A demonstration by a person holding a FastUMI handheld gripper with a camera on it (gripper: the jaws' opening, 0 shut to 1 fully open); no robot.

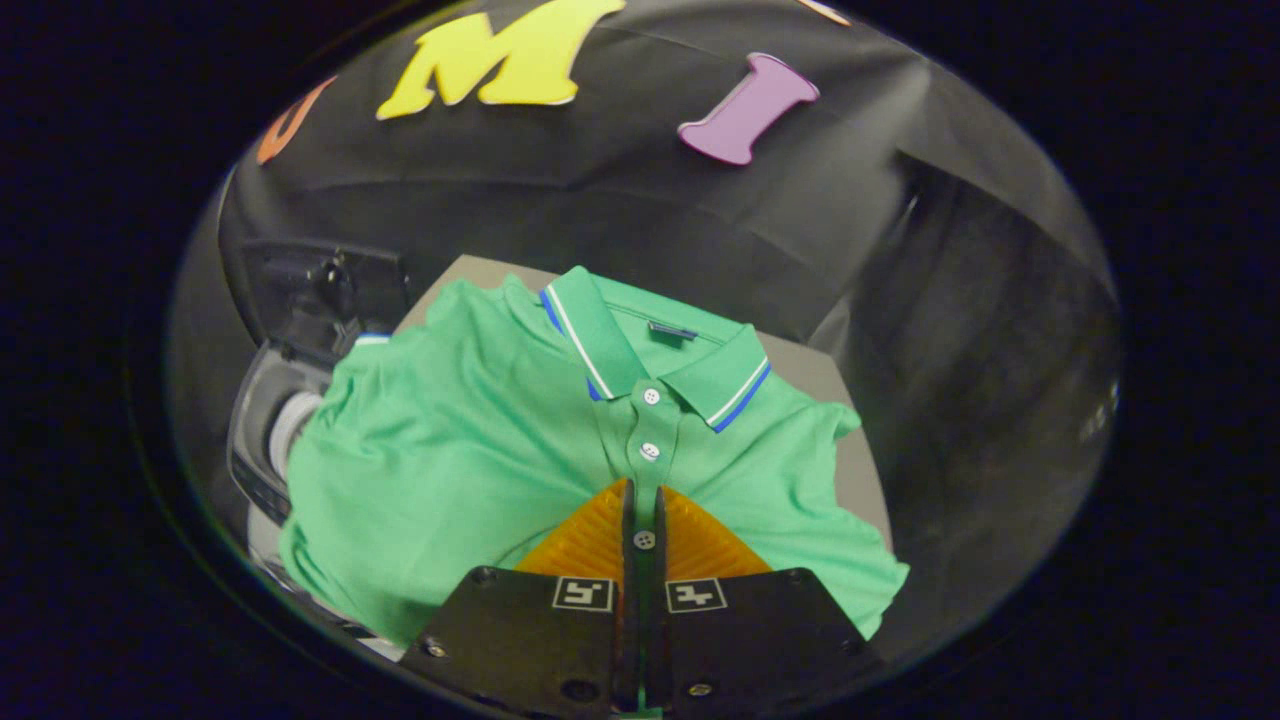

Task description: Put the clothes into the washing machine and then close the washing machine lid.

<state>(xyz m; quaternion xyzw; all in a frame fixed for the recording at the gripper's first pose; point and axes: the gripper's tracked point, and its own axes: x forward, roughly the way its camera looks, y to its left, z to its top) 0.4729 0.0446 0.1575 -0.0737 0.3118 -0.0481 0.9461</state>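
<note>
Black cloth hung behind everything, and below it a grey table [860, 470] carried the green polo shirt [450, 460], spread flat with its collar [720, 380] toward the cloth and its front facing up. My gripper [641, 520] had its fingers drawn nearly together over the button placket [648, 450], with a thin strip of that placket and its lowest button caught in the narrow gap between them; I judged it clamped on the shirt, though only on a small pinch of fabric. The washing machine [262, 440] sat beyond the shirt's far sleeve, low beside the table, its lid [320, 285] standing open and part of the pale drum showing.

What worried me was that thin bite. A pinch on the placket could slide free once the whole shirt's weight came onto it, or the button could snag between the fingers. The wide spread of cloth would likely trail, catch the table edge, or drape over the machine's rim and later foul the lid when I closed it.
</note>
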